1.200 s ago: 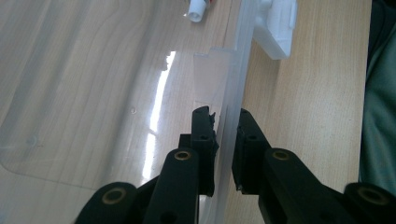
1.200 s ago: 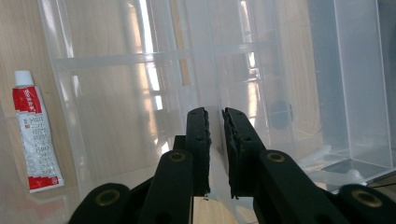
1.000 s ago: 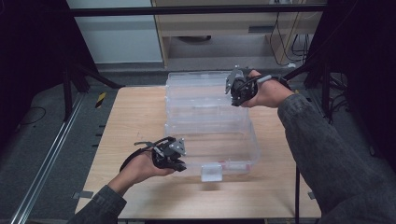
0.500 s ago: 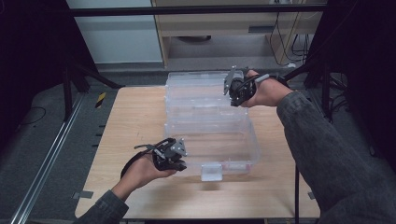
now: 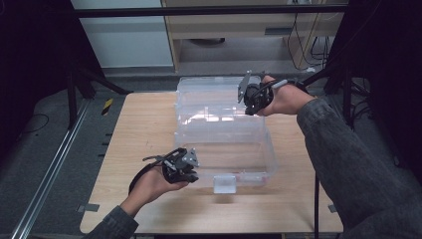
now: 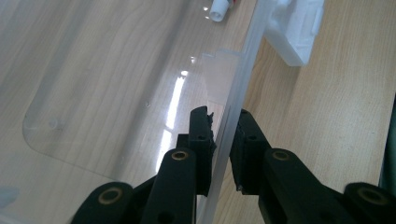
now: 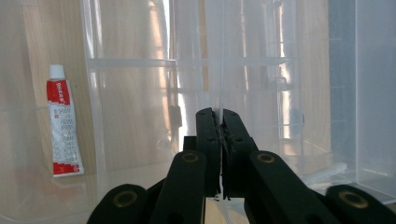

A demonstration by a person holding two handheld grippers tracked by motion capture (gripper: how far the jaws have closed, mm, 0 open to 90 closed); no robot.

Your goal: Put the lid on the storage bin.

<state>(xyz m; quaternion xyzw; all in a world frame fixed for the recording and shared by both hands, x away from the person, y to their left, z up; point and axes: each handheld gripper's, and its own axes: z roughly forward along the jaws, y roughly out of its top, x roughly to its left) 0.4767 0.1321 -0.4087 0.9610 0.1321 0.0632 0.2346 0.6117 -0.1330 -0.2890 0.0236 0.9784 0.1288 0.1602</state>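
The right gripper is clamping the raised lid of the clear plastic storage box on the counter; the left gripper is pinching its near rim. Thin slick plastic between either gripper's jaws risks slipping, dropping the lid.

The left gripper has its two black jaws on either side of the rim of a clear plastic box, the left jaw inside the wall and the right jaw outside it. The left pad seems to touch the rim; a narrow gap shows at the right one. The rim runs up and away toward a white latch at the far right. A white tube cap shows through the box at the far edge. Wooden table lies beneath.
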